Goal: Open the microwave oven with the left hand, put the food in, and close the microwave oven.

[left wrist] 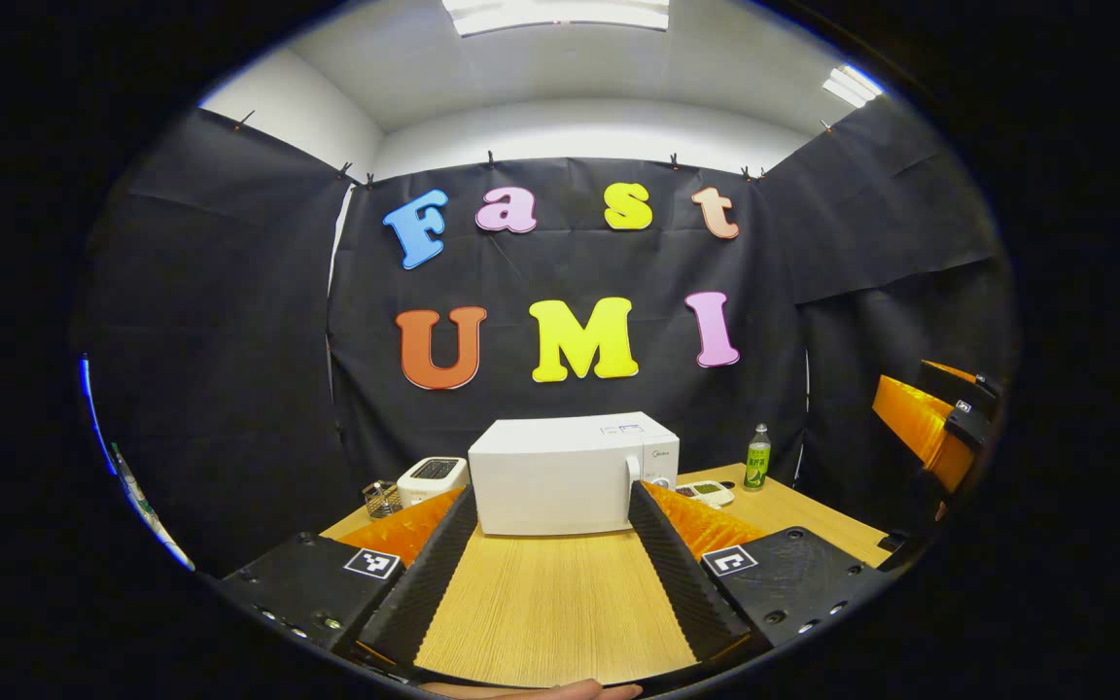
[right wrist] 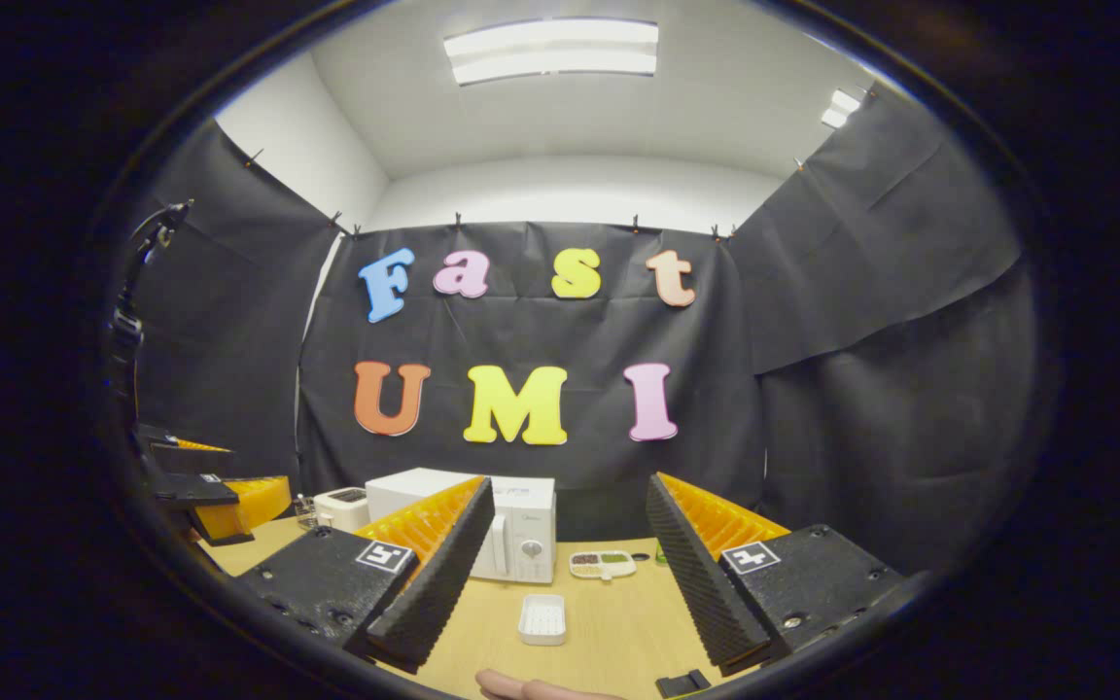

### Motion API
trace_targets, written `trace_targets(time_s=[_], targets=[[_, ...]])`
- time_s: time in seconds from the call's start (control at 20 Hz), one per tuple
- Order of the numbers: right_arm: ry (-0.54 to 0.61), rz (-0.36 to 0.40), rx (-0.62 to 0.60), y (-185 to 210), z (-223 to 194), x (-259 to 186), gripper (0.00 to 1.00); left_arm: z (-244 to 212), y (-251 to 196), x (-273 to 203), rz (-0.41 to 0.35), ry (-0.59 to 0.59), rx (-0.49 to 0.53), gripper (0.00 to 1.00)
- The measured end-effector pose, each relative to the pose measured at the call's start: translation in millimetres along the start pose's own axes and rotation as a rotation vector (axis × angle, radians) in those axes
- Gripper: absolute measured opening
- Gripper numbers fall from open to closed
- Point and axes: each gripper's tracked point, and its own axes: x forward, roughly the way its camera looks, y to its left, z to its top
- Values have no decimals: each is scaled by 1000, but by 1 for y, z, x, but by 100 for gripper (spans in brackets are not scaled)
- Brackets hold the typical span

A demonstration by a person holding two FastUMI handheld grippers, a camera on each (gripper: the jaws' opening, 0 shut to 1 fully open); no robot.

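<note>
Light wooden table (left wrist: 550, 603), boxy white microwave oven (left wrist: 560, 476) shut at its back edge, left gripper (left wrist: 552, 574) spread wide, empty, facing it, right gripper (right wrist: 570, 574) likewise released, small food tray (right wrist: 602, 564) beside the microwave's right, white ridged dish (right wrist: 542, 619) nearer.

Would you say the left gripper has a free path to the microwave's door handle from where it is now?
Probably yes: the left gripper is open and faces the microwave, with bare table between, and the handle is unblocked.
</note>
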Motion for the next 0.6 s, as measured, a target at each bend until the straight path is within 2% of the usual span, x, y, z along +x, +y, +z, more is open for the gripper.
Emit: trace_targets(time_s=[0.1,0.2,0.4,0.45,0.5,0.6], targets=[[-27,-7,-12,0,5,0,100,1,-2,-1,-1,-6,5,97],[-36,-1,-16,5,7,-1,95,2,-2,-1,-7,-12,8,97],[-30,6,-3,7,3,0,96,7,4,-5,2,-33,9,97],[-24,6,-1,6,1,0,100,7,6,-5,8,-37,10,97],[-16,4,0,6,0,1,100,7,6,-5,13,-41,11,97],[-8,-1,-1,4,-2,2,95,11,8,-4,20,-56,10,97]])
